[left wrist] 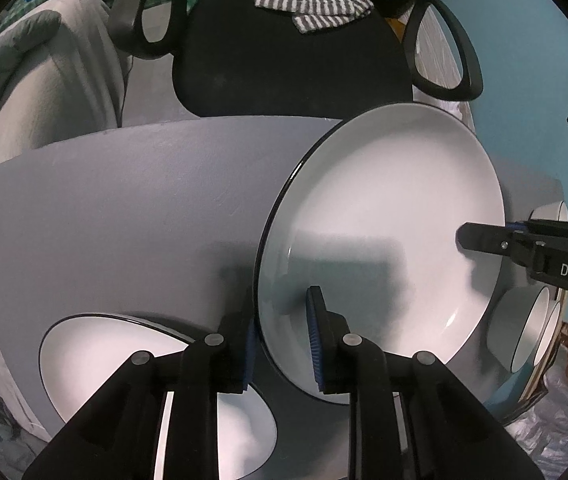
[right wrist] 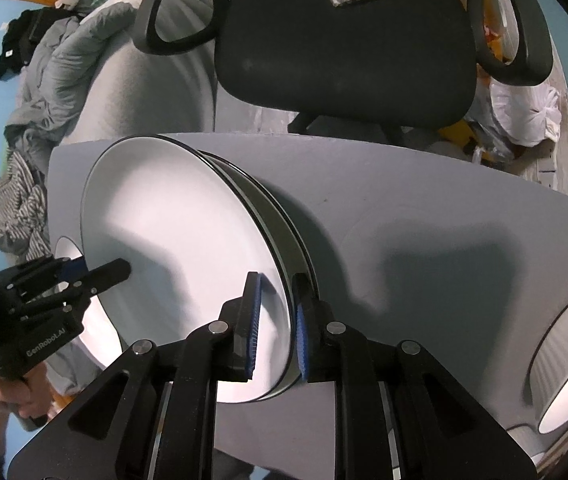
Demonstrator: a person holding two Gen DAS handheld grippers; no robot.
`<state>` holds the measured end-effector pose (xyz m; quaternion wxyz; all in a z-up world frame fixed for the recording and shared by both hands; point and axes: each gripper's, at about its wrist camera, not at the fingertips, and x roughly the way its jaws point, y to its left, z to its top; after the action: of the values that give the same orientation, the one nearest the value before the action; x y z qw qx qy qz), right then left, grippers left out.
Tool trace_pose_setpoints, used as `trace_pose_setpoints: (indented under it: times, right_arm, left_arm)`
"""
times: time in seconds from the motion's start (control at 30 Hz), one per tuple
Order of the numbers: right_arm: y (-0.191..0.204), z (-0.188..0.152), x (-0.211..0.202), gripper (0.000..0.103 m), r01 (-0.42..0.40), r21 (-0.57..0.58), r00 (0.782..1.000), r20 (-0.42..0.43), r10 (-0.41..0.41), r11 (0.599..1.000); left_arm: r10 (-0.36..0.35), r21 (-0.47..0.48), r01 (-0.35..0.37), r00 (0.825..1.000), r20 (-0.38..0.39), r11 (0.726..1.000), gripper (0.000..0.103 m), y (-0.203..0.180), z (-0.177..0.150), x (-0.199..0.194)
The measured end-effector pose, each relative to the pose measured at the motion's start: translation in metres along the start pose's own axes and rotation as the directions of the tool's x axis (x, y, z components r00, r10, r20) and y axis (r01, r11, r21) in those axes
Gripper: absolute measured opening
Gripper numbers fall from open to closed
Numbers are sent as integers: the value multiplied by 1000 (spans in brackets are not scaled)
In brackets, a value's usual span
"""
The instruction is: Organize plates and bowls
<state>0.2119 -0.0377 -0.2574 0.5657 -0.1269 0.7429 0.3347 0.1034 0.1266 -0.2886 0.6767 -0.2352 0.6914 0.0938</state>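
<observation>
White glazed round plate with a thin black rim (right wrist: 171, 240) is the one we're dealing with. It sits on top of a stack of matching black-rimmed plates (right wrist: 284, 220) near the far edge of the flat grey table (right wrist: 424, 184). From the right wrist view it looks nested and about level with the ones under it, though we can't tell if it's fully seated all the way round.

Both claws are on it from opposite sides. The left gripper (left wrist: 279, 312) straddles the near rim with one blue pad inside the dish and one outside. The right gripper (right wrist: 276, 280) does the same on its side. Both sets of jaws look slightly apart with the rim between them, and we can see white plate in the gap, so we'd call that slack rather than pinching.

So our read is that this is the let-go part of stacking. To do it well, we'd open both sides evenly so the plate doesn't get nudged sideways. We'd go wide enough that the pads clear the upturned lip, then lift straight up along the fingers instead of dragging outward. A pad that snags the lip could tip the plate or slide the stack toward the table edge.

Further out there's another white black-rimmed plate (left wrist: 123, 360) lying alone close to the left claw. A white bowl (right wrist: 564, 360) sits off to the right, and a black office chair (right wrist: 344, 48) is behind the table.
</observation>
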Motion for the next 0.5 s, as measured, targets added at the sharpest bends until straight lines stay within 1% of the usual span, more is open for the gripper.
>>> trace_pose_setpoints:
  times: [0.1,0.17,0.23,0.33,0.43,0.5]
  right_arm:
    - [2,1,1,24,2,10,1000,-14,-2,1000]
    - [3,2,2,30,-3,16,1000,-26,3,1000]
    - [6,3,3,34,8,14,999,-43,-7,1000]
    - [10,4,4,36,35,3,997,-69,-35,999]
    - [15,4,5,36,73,-1,993,-93,-73,997]
    - [18,4,4,37,96,-5,991,-97,-96,995]
  left_arm:
    - [14,29,-13,1000,-21,1000,23,-3,1,1]
    - [24,37,-23,999,-33,999,24,-3,3,1]
    - [36,48,-34,999,-36,998,26,-3,4,0]
    - [56,65,-53,998,-36,996,26,-4,6,-2]
    - [74,72,-71,997,-35,995,27,-4,7,-5]
    - [81,71,-79,996,-33,994,36,-4,7,-6]
